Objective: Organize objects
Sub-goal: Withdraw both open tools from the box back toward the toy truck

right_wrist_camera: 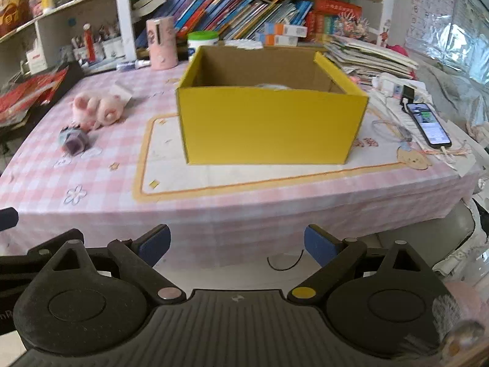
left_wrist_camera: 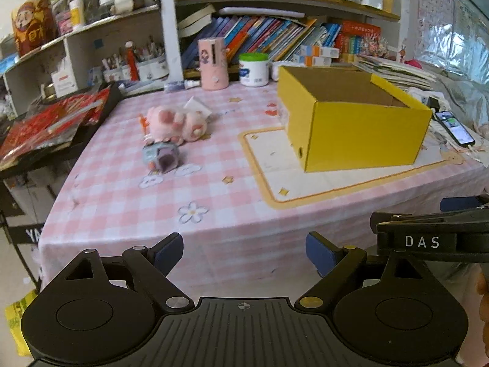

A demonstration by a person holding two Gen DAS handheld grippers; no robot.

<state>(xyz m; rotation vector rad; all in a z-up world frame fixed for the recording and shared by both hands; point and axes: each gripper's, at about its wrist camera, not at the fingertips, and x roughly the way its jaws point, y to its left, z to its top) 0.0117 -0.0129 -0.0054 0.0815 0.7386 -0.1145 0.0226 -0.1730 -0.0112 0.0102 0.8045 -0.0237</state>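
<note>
Both cameras sit low, off the near edge of the table [left_wrist_camera: 128, 202], facing across it toward the bookshelves [left_wrist_camera: 275, 30]. The left wrist view stands further left, seeing the yellow box [left_wrist_camera: 360, 128] at an angle on its right. The right wrist view faces the box [right_wrist_camera: 272, 125] nearly square-on. Both share the box, the pink plush toy [right_wrist_camera: 97, 108] and, seemingly, the same phone [right_wrist_camera: 428, 124].

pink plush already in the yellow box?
No. The plush lies on the tablecloth, left of the box, beside a small grey toy.
</note>
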